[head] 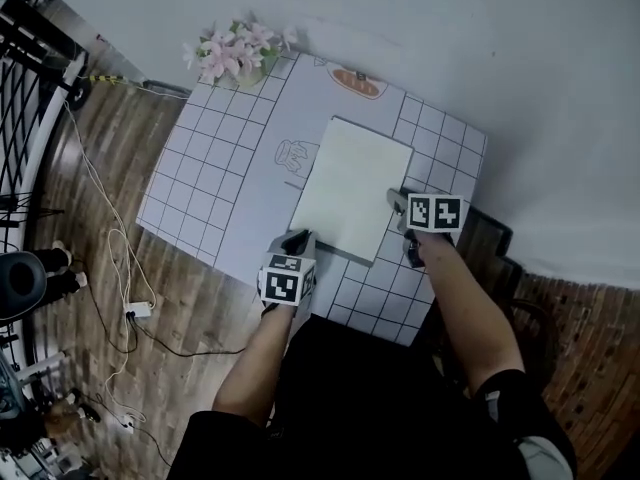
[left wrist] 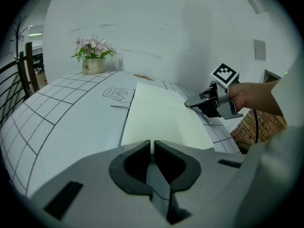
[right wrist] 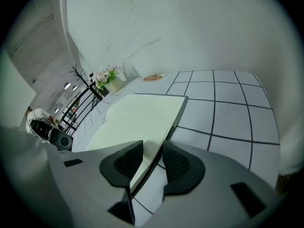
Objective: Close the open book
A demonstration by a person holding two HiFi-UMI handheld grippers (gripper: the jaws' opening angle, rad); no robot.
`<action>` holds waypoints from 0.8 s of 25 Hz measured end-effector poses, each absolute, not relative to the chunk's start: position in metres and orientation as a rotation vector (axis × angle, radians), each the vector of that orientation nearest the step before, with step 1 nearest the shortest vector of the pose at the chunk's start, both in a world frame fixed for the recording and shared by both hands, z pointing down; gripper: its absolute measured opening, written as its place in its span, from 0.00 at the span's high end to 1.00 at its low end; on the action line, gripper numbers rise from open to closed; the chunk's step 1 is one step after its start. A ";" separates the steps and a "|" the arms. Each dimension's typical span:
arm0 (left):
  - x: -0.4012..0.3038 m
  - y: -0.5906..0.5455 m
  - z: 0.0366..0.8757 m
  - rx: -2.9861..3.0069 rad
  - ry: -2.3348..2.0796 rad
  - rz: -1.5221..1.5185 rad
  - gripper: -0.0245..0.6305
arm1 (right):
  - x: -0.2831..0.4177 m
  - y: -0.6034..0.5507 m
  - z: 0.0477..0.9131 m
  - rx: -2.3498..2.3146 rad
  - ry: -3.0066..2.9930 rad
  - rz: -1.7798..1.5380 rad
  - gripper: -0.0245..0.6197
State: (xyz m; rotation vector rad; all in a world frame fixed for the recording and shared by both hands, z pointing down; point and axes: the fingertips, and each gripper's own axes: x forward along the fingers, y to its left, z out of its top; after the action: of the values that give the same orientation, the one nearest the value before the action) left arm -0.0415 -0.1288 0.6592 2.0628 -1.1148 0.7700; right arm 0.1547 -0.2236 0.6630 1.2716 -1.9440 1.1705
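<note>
Left gripper (head: 297, 236): closed, tips at the book's near left corner; best used there to steady the book during the fold.
Book (head: 350, 188): flat on the gridded worktop (head: 210, 168), pale face up, between the two grippers.
Right gripper (head: 395, 200): jaws apart, straddling the book's right edge, not pinching it. Seat deeper and clamp only the top leaf or cover, then swing it leftward in an arc without dragging the book.

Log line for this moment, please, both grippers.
book: flat on table | left gripper: jaws together, at book's near edge | right gripper: jaws apart, astride book's side edge
</note>
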 end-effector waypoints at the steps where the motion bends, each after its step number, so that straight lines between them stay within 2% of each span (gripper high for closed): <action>1: -0.042 -0.129 0.659 2.067 -1.115 0.772 0.95 | 0.156 -0.224 0.663 1.282 -1.952 1.187 0.77; 7: -0.042 -0.129 0.660 2.084 -1.087 0.786 0.95 | 0.162 -0.228 0.653 1.339 -2.061 1.280 0.92; 20: -0.042 -0.127 0.660 2.108 -1.025 0.785 0.95 | 0.147 -0.195 0.622 1.165 -2.289 1.176 0.95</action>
State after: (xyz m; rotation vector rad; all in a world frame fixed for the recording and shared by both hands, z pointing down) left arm -0.0424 -0.1267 0.6602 2.1079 -1.0245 0.7847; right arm 0.1470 -0.1949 0.6219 1.1649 -2.2892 1.1764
